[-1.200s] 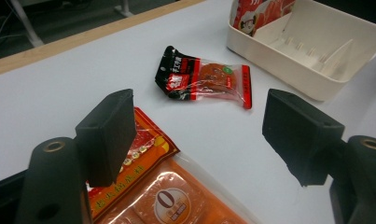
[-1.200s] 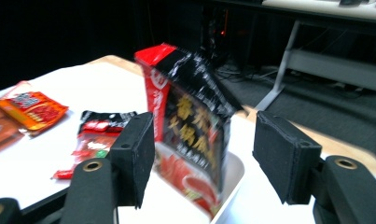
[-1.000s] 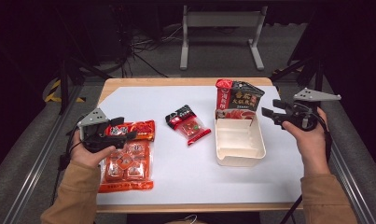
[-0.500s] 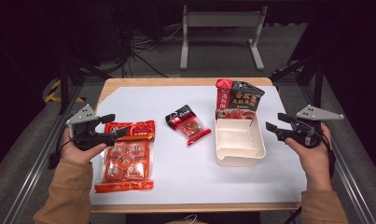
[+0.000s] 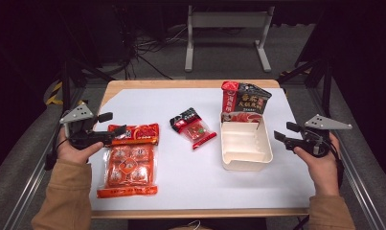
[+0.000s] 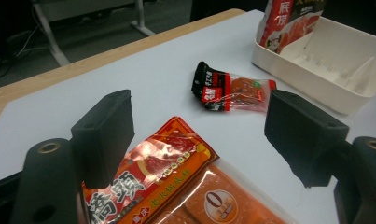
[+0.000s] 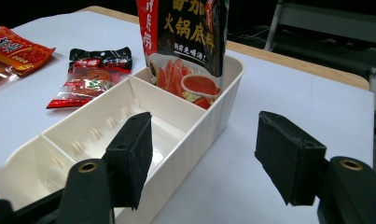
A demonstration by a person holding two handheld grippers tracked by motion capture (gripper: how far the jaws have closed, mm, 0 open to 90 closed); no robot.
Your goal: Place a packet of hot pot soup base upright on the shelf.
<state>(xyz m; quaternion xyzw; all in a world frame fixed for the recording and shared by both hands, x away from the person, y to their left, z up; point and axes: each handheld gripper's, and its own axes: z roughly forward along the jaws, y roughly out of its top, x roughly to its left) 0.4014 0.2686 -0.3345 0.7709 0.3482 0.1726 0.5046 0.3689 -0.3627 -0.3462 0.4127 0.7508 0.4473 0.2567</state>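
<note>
High view — cream tray (image 5: 245, 160), hotpot sauce pouch (image 5: 245, 99) upright in far compartment, other compartments bare

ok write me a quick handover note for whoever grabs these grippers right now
Left gripper: open, fingers apart over the top edge of the large orange-red snack pack; nothing held.
Right gripper: open, empty, beside the right wall of the cream plastic divided tray; its jaws have just been opening.
Done: the tall red-and-black sauce pouch stands in the tray's far compartment.
Left: the large pack and the small red-and-black sachet lie on the white table, likely to go in next.
</note>
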